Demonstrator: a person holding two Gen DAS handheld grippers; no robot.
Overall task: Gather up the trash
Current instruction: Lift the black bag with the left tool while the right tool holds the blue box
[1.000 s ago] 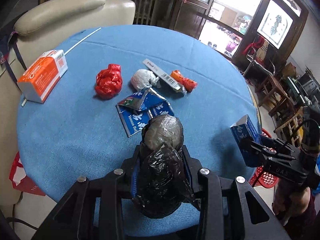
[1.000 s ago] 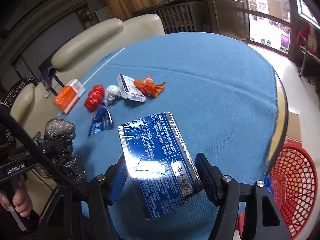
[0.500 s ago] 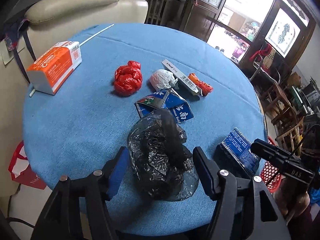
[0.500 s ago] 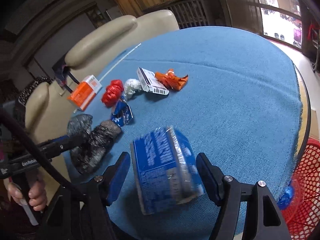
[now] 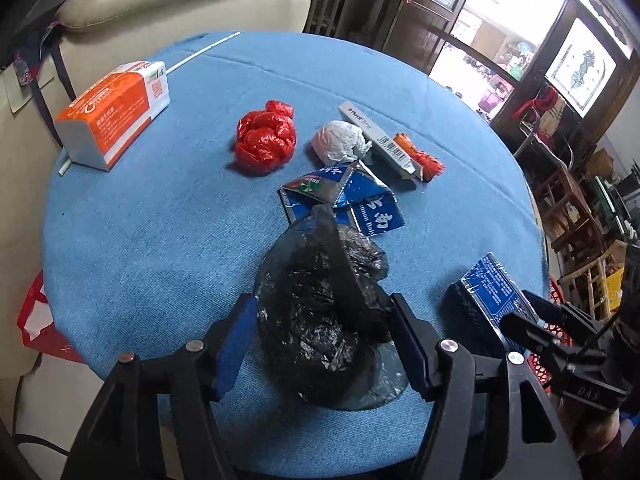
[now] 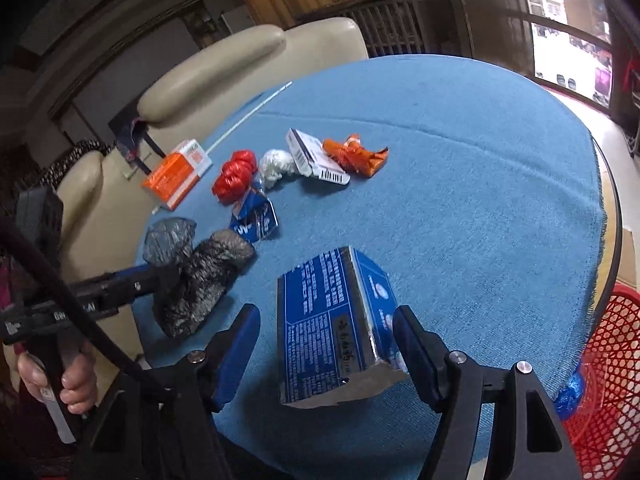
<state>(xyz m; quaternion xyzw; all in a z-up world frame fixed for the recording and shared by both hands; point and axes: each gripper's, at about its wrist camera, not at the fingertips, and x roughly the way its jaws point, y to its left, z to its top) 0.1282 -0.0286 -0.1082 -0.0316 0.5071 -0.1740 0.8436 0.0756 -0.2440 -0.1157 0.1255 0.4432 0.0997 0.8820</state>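
Left gripper (image 5: 324,320): its fingers are spread wide. The black plastic bag (image 5: 320,312) sits on the table (image 5: 140,240) between them. The fingers are close on both sides but I do not think they squeeze it.

Right gripper (image 6: 326,332): its fingers are spread wide too. The blue carton (image 6: 332,328) rests on the table between them, tipped on its side. There is a gap on the left; on the right I cannot tell if it touches.

Red basket (image 6: 608,380): it stands on the floor, just past the table edge on the right. Something blue (image 6: 570,394) shows through the mesh. That may be trash already thrown in.

Still on the table: a red plastic wad (image 5: 266,140), a white paper ball (image 5: 340,142), a long white box with a barcode (image 5: 380,140), an orange wrapper (image 5: 420,156) and a flat blue packet (image 5: 344,200).

Tissue pack (image 5: 114,112): orange and white, far left. It may not be trash.

How far along: I think the job has just begun. Nearly all the trash is not yet in the basket.
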